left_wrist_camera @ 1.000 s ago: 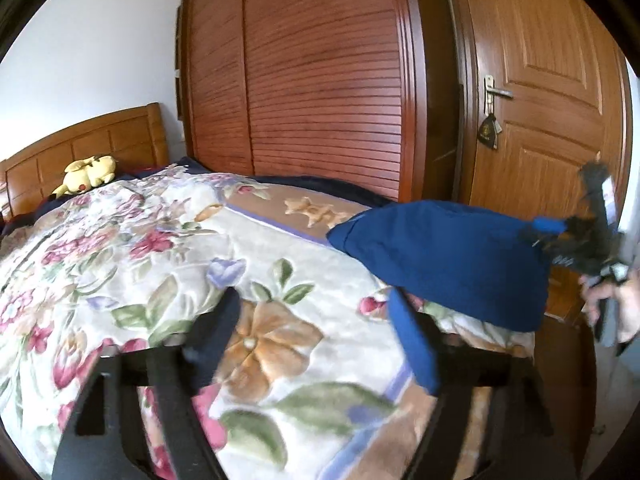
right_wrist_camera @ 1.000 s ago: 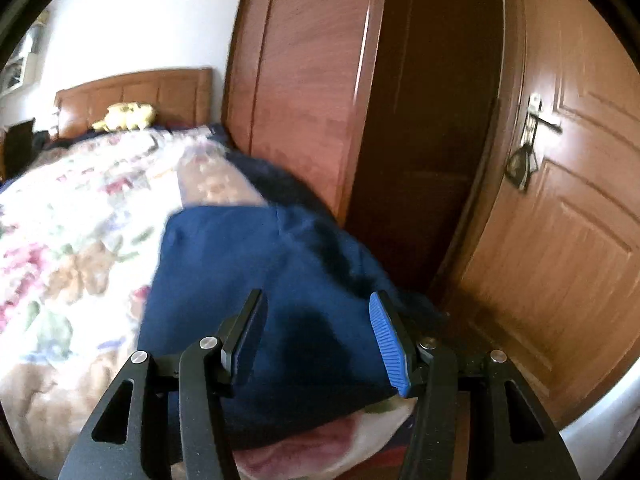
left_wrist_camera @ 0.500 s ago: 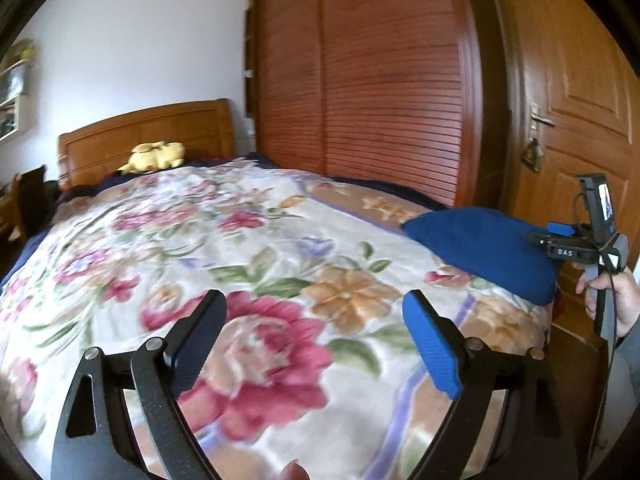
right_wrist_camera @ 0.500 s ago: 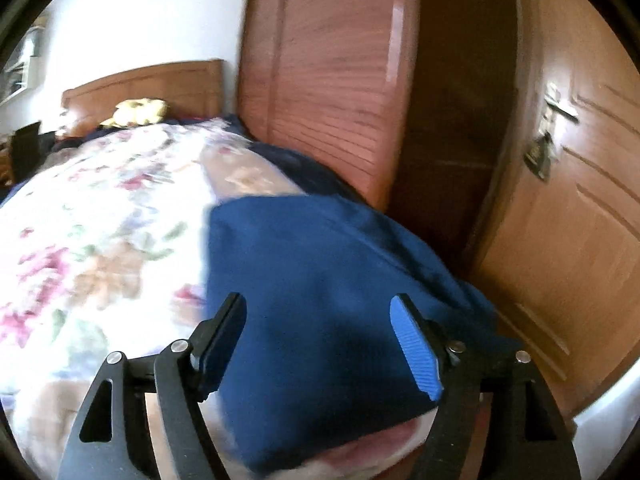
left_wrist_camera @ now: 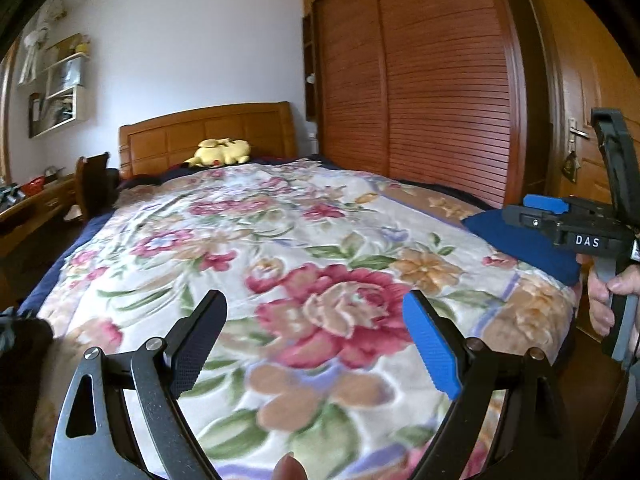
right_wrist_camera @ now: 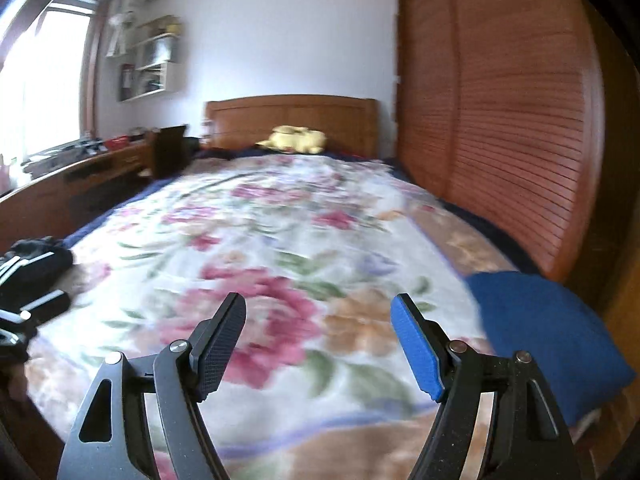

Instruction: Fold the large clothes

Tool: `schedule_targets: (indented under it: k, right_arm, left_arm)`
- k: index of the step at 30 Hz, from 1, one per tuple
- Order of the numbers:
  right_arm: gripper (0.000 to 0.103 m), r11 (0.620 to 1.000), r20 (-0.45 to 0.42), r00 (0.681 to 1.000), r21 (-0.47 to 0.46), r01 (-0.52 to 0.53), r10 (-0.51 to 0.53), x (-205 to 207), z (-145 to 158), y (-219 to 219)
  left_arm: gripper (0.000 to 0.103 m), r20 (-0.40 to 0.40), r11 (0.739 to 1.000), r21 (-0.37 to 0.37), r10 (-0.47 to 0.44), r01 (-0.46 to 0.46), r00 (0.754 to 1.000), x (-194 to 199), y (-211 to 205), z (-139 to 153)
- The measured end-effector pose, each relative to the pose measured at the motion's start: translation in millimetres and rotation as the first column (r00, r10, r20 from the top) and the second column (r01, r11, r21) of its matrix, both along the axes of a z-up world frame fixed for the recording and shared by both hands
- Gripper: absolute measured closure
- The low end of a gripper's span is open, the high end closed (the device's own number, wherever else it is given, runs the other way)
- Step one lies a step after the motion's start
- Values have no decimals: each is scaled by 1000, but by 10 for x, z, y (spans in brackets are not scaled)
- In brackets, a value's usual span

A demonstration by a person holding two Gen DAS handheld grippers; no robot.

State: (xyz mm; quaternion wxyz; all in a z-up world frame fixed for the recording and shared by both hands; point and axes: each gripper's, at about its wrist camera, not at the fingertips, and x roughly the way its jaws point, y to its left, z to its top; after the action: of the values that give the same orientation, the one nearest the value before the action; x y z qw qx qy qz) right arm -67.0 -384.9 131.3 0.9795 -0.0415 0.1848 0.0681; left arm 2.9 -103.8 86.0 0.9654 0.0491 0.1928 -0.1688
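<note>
A folded blue garment [left_wrist_camera: 520, 248] lies flat on the near right corner of the bed, and it shows at the right edge of the right wrist view as well [right_wrist_camera: 548, 328]. My left gripper [left_wrist_camera: 314, 312] hangs open over the flowered blanket with nothing between its fingers. My right gripper [right_wrist_camera: 318, 312] is also open and empty above the blanket, left of the blue garment. In the left wrist view the right gripper [left_wrist_camera: 534, 212] appears side-on above the garment, held by a hand [left_wrist_camera: 604, 292]. A dark bundle of clothes with white stripes [right_wrist_camera: 32, 272] sits at the bed's near left edge.
The flowered blanket [left_wrist_camera: 280, 240] covers the whole bed. A yellow plush toy [left_wrist_camera: 222, 152] lies by the wooden headboard [left_wrist_camera: 200, 132]. A slatted wardrobe [left_wrist_camera: 420, 100] and a door [left_wrist_camera: 580, 120] stand to the right. A desk [right_wrist_camera: 88, 168] and a chair [right_wrist_camera: 170, 148] stand left.
Both views have swung left, away from the blue garment and toward the middle of the bed. The right gripper has opened wider and drawn back off the garment, which stays on the corner.
</note>
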Motion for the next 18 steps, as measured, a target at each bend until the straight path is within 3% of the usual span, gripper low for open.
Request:
schedule_targets:
  k: [4, 10, 18]
  right_arm:
    - [26, 997, 17, 998, 27, -67, 66, -102, 30, 353]
    - [26, 995, 36, 996, 50, -88, 86, -192, -107, 585]
    - [26, 995, 53, 995, 57, -82, 79, 116, -588, 749]
  left_arm:
    - [13, 5, 999, -4, 47, -47, 999, -52, 247, -7]
    - [13, -9, 992, -42, 115, -115, 993, -30, 605, -49]
    - [13, -23, 978, -45, 201, -202, 979, 73, 901, -258]
